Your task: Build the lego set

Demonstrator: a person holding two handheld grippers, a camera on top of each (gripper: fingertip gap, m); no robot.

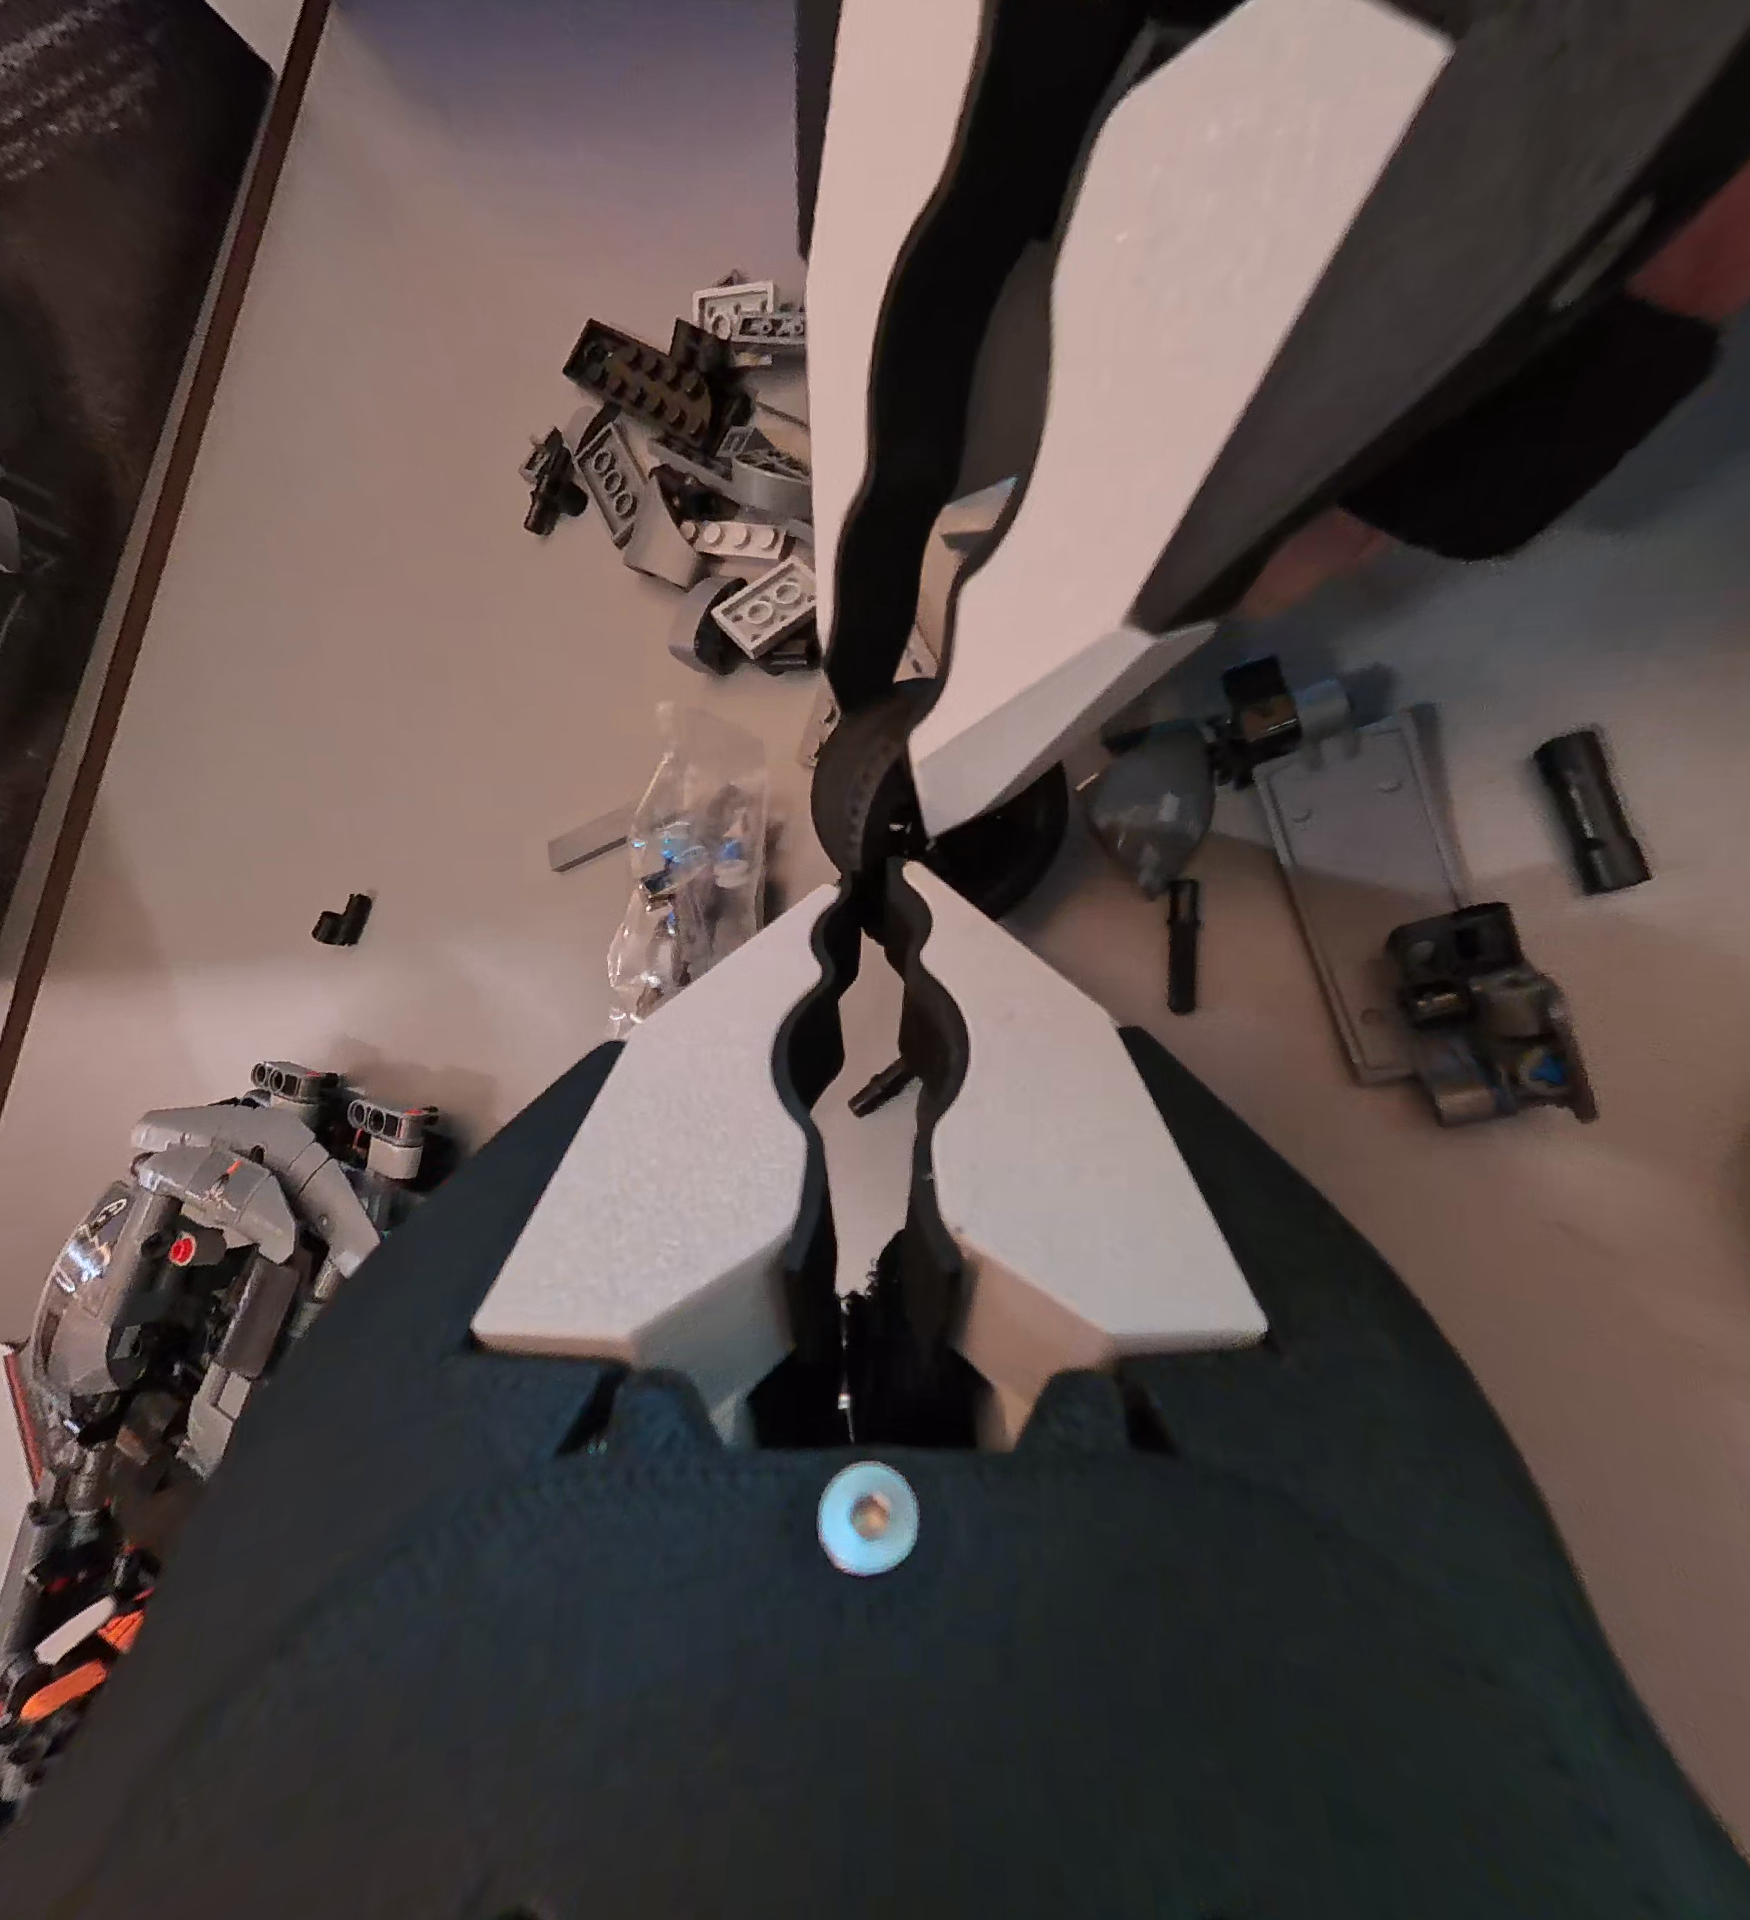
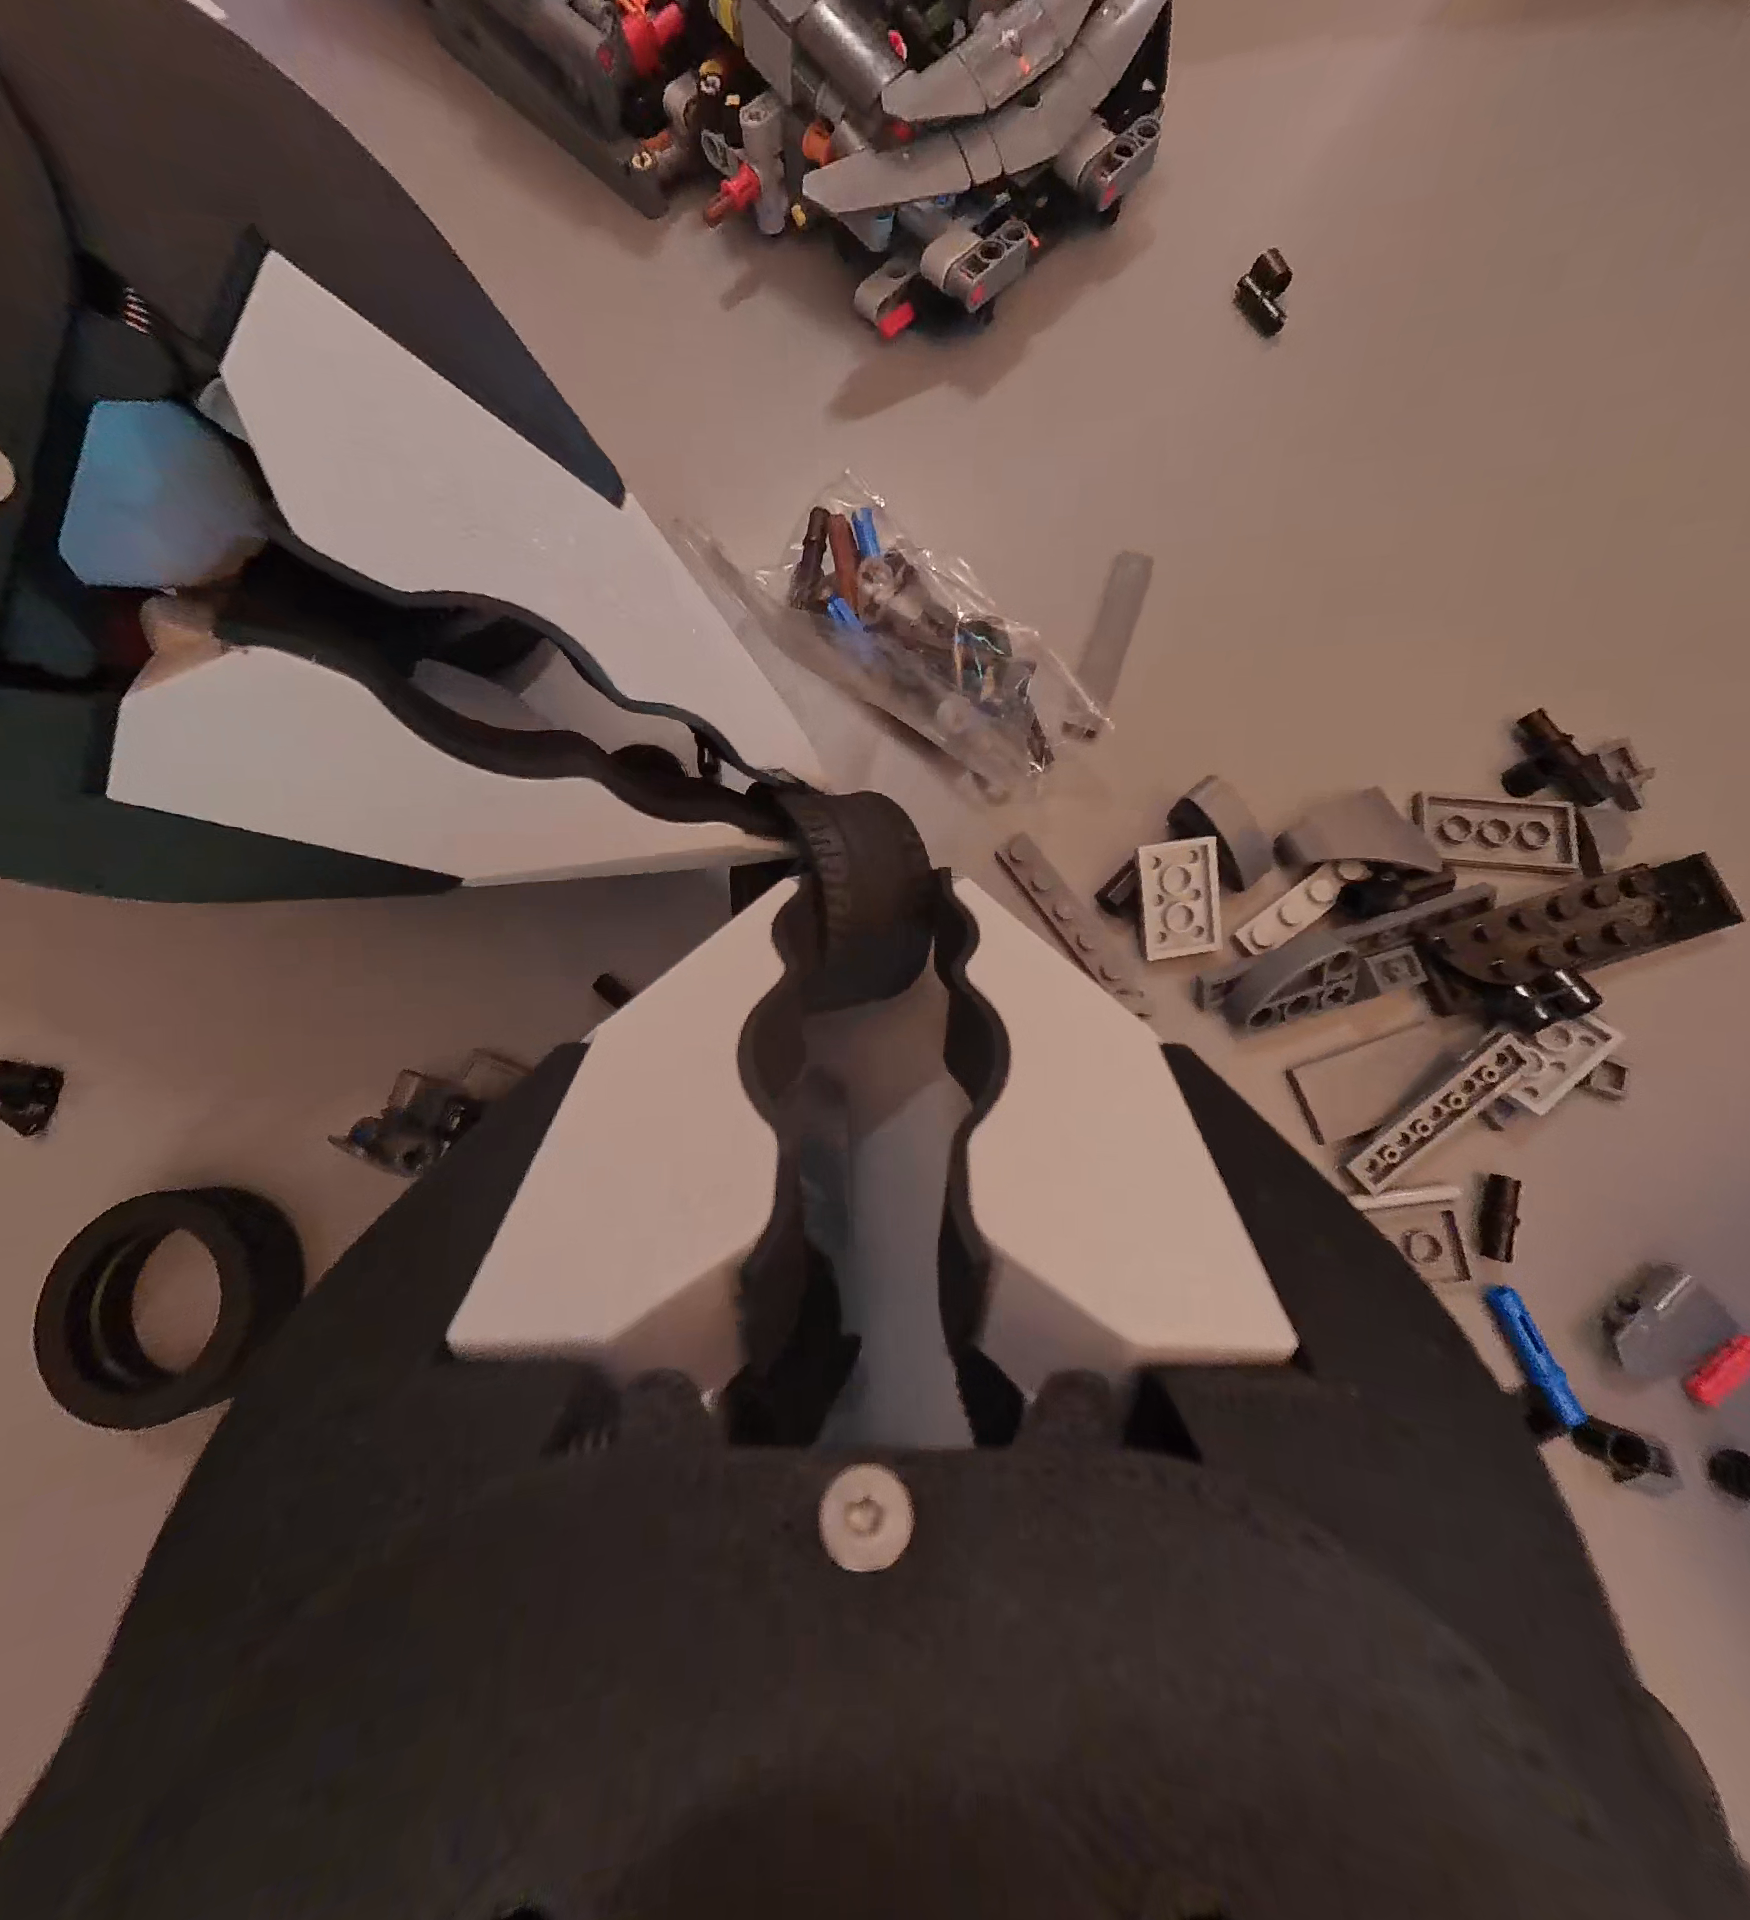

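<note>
A small black tyre (image 2: 855,894) is held above the table between the tips of my right gripper (image 2: 876,914), which is shut on it. My left gripper (image 2: 751,805) comes in from the left, with its jaws pinched together on the tyre's far edge. In the left wrist view the tyre (image 1: 850,790) sits between my left gripper (image 1: 866,899) below and my right gripper (image 1: 866,696) above. The partly built grey model (image 2: 954,125) stands at the table's far side, and also shows at lower left in the left wrist view (image 1: 196,1247).
A pile of loose grey and black bricks (image 2: 1422,935) lies to the right. A clear bag of small parts (image 2: 923,644) lies beside it. A second black tyre ring (image 2: 164,1309) lies at left. A small sub-assembly (image 1: 1473,997) and a black tube (image 1: 1588,810) lie nearby. A dark box (image 1: 19,416) borders the table. Only a small space, under 4 cm, lies between the two pairs of fingers. The left tips stand about 15 cm off the partly built grey model (image 2: 954,125). It is also in sight in the left wrist view (image 1: 293,1195).
</note>
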